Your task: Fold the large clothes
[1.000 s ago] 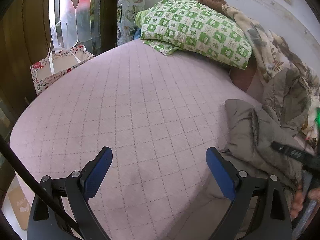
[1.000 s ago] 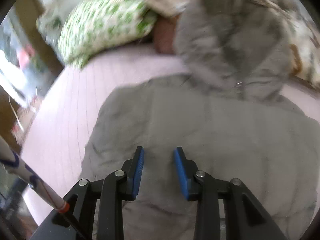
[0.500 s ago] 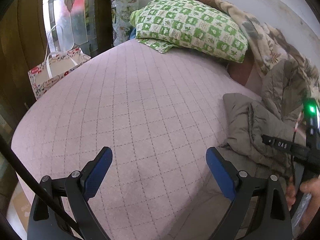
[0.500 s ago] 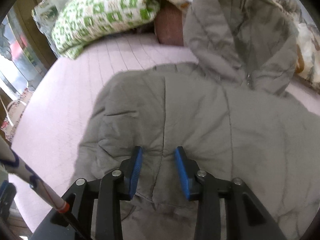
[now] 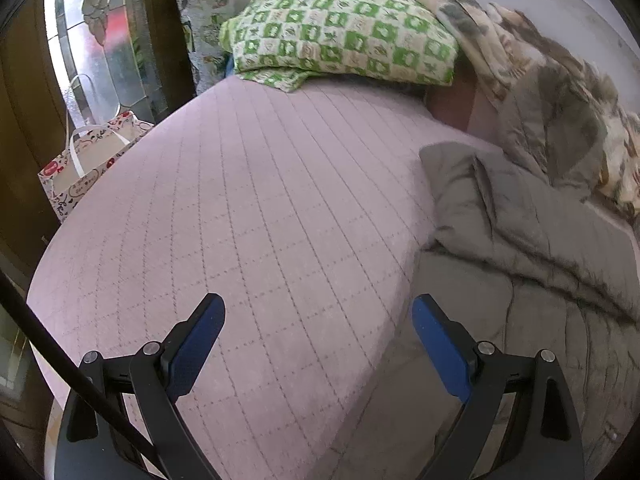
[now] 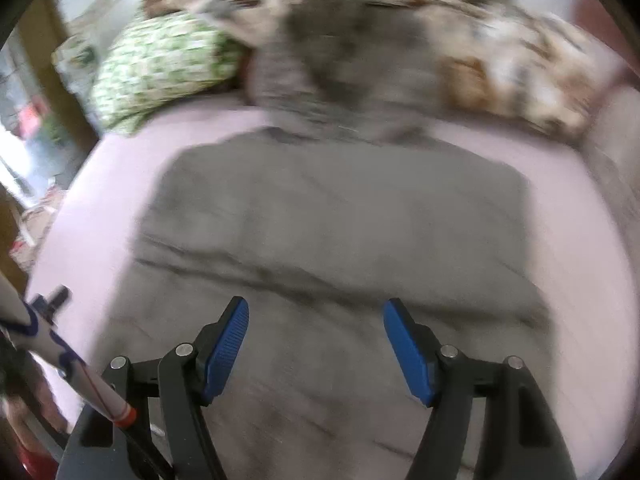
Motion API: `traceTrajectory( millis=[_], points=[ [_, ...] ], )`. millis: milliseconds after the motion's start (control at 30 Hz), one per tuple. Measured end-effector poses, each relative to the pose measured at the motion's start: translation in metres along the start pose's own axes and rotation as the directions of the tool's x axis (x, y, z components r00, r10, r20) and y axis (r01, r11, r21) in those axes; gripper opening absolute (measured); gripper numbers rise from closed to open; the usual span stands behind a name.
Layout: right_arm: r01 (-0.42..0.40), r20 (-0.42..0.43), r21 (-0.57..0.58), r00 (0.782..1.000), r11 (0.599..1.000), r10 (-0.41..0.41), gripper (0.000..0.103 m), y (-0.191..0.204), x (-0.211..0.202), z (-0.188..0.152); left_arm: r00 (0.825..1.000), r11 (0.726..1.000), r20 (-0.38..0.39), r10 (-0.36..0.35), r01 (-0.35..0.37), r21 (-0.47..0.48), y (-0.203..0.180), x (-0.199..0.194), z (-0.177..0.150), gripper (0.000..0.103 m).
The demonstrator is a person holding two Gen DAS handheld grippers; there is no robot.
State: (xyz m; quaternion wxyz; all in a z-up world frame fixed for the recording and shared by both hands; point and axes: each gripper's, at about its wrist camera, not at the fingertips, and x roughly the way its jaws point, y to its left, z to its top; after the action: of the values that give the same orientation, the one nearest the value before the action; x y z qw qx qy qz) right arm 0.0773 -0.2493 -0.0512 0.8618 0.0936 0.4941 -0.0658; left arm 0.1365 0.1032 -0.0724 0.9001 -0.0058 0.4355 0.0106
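Both tools (image 5: pixel 318 340) (image 6: pixel 316 344) (spread wide) above grey jacket (image 6: pixel 332 220).

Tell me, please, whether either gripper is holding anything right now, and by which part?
Nothing is held. The left gripper is open over the pink bedspread, and the right gripper is open above the grey jacket.

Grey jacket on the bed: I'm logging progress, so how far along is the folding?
Looks done: the grey jacket lies spread on the pink bedspread, one side apparently folded in. In hand: nothing; the right tongs and left tongs are both open. Left: the hood and remaining folds.
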Motion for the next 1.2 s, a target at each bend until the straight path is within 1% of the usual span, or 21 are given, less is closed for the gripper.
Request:
traceTrajectory(
  millis=[67, 100, 133, 267, 333, 400, 533, 633, 700, 733, 800, 867, 900, 967, 1067, 1133, 1167, 1200],
  points=[
    [0.098, -0.01, 0.043, 0.995, 0.994, -0.097, 0.074, -0.041, -0.012, -0.026, 1.0, 1.0, -0.016, 0.002, -0.002, 0.014, -0.002, 0.004, -0.004, 0.095],
    [0.122, -0.019, 0.058, 0.992, 0.991, -0.121, 0.074, -0.052, -0.015, -0.033, 1.0, 1.0, -0.023, 0.003, -0.002, 0.018, -0.003, 0.005, -0.006, 0.095],
    [0.148, -0.039, 0.094, 0.989, 0.984, -0.145, 0.074, -0.073, -0.017, -0.048, 0.999, 1.0, -0.035, 0.0, 0.001, 0.024, -0.004, 0.008, -0.009, 0.095],
    [0.2, -0.1, 0.206, 0.978, 0.958, -0.182, 0.074, -0.122, -0.016, -0.09, 0.997, 0.999, -0.075, -0.019, 0.022, 0.039, -0.009, 0.016, -0.019, 0.095],
    [0.2, -0.148, 0.257, 0.975, 0.945, -0.166, 0.074, -0.144, -0.01, -0.114, 0.997, 0.998, -0.08, 0.0, 0.005, 0.058, -0.013, 0.018, -0.024, 0.095],
    [0.202, -0.169, 0.271, 0.972, 0.941, -0.16, 0.074, -0.154, -0.007, -0.129, 0.997, 0.997, -0.082, 0.012, -0.006, 0.076, -0.016, 0.019, -0.028, 0.095],
    [0.196, -0.131, 0.264, 0.977, 0.945, -0.166, 0.074, -0.157, -0.024, -0.141, 0.995, 0.996, -0.097, 0.011, -0.002, 0.086, -0.013, 0.019, -0.034, 0.095],
    [0.188, -0.096, 0.288, 0.981, 0.939, -0.167, 0.074, -0.166, -0.045, -0.151, 0.99, 0.997, -0.14, -0.029, 0.038, 0.062, -0.004, 0.023, -0.04, 0.095],
    [0.188, -0.08, 0.315, 0.982, 0.93, -0.171, 0.077, -0.175, -0.057, -0.159, 0.985, 0.997, -0.165, -0.057, 0.064, 0.035, 0.002, 0.025, -0.043, 0.095],
    [0.186, -0.075, 0.329, 0.982, 0.926, -0.171, 0.08, -0.182, -0.06, -0.164, 0.98, 0.996, -0.181, -0.086, 0.089, 0.009, 0.008, 0.025, -0.046, 0.095],
    [0.189, -0.078, 0.356, 0.982, 0.915, -0.172, 0.081, -0.197, -0.062, -0.174, 0.967, 0.99, -0.211, -0.142, 0.137, -0.037, 0.016, 0.026, -0.052, 0.094],
    [0.166, -0.096, 0.389, 0.986, 0.906, -0.139, 0.081, -0.209, -0.059, -0.186, 0.949, 0.976, -0.235, -0.212, 0.195, -0.092, 0.024, 0.026, -0.06, 0.094],
    [0.138, -0.098, 0.406, 0.989, 0.903, -0.107, 0.081, -0.213, -0.057, -0.191, 0.947, 0.974, -0.23, -0.222, 0.204, -0.099, 0.025, 0.024, -0.063, 0.094],
    [0.083, -0.097, 0.435, 0.994, 0.896, -0.045, 0.081, -0.218, -0.053, -0.199, 0.944, 0.971, -0.229, -0.236, 0.223, -0.084, 0.024, 0.017, -0.071, 0.094],
    [-0.019, -0.089, 0.472, 0.994, 0.881, 0.069, 0.081, -0.216, -0.045, -0.211, 0.931, 0.962, -0.242, -0.273, 0.268, -0.055, 0.018, 0.006, -0.087, 0.094],
    [-0.051, -0.078, 0.478, 0.992, 0.877, 0.1, 0.081, -0.211, -0.044, -0.219, 0.925, 0.958, -0.254, -0.281, 0.287, -0.016, 0.008, -0.003, -0.099, 0.093],
    [-0.066, -0.069, 0.467, 0.991, 0.882, 0.111, 0.077, -0.208, -0.045, -0.221, 0.924, 0.956, -0.259, -0.283, 0.293, 0.003, 0.003, -0.007, -0.105, 0.088],
    [-0.076, -0.068, 0.456, 0.991, 0.887, 0.119, 0.066, -0.205, -0.045, -0.222, 0.923, 0.954, -0.26, -0.283, 0.298, 0.021, -0.003, -0.012, -0.11, 0.079]
  ],
)
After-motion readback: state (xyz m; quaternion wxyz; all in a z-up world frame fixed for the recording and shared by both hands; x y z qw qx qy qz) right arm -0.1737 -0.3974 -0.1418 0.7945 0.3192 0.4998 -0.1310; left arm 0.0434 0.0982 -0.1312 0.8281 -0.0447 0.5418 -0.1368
